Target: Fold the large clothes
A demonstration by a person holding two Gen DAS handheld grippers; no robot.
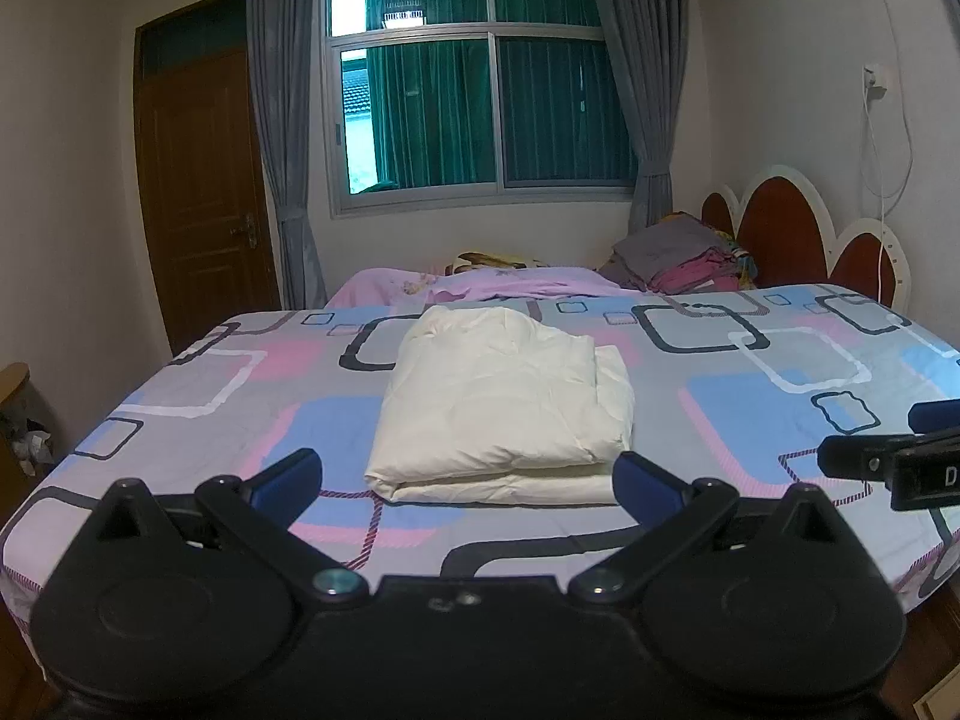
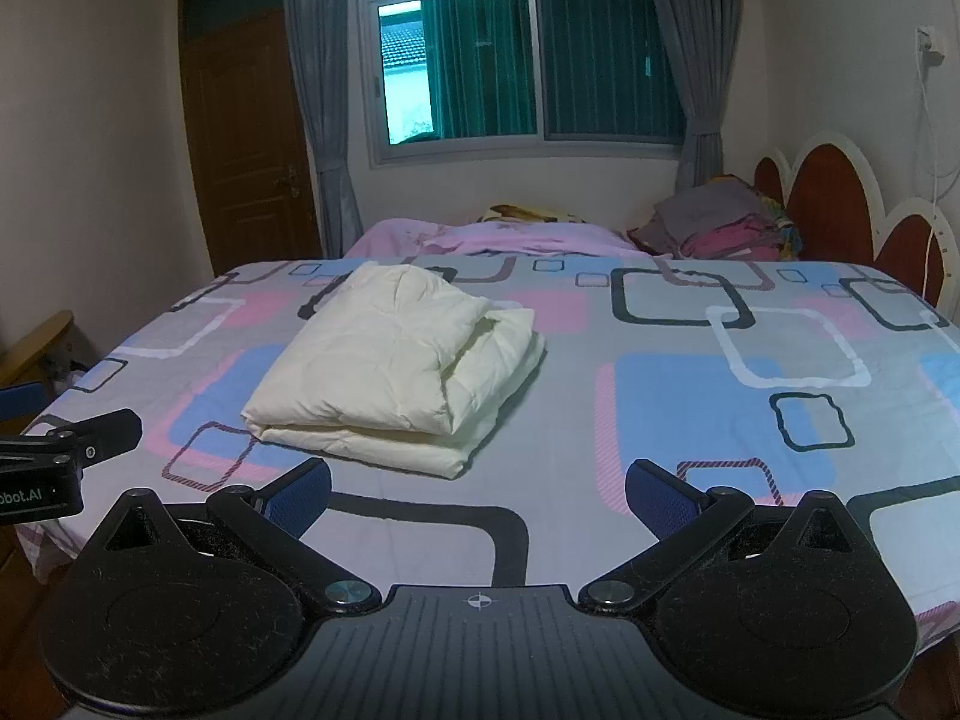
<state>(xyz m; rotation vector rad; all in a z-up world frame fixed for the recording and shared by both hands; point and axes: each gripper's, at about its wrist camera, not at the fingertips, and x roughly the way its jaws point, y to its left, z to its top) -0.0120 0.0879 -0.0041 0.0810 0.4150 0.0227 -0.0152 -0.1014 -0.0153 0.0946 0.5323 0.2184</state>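
Left tool (image 1: 468, 483) spread, empty | right tool (image 2: 478, 495) spread, empty | folded cream garment (image 1: 501, 405) ahead on bed (image 1: 750, 372), untouched

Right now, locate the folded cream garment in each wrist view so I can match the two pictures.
Left wrist view: folded cream garment lies centre frame on the patterned bedsheet, just beyond the open left gripper.
Right wrist view: garment sits left of centre, ahead of the open right gripper.
Shared landmark: the window.

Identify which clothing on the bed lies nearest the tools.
The folded cream garment, alone mid-bed just ahead of both open tools. The grey and pink clothes pile sits far back by the headboard.
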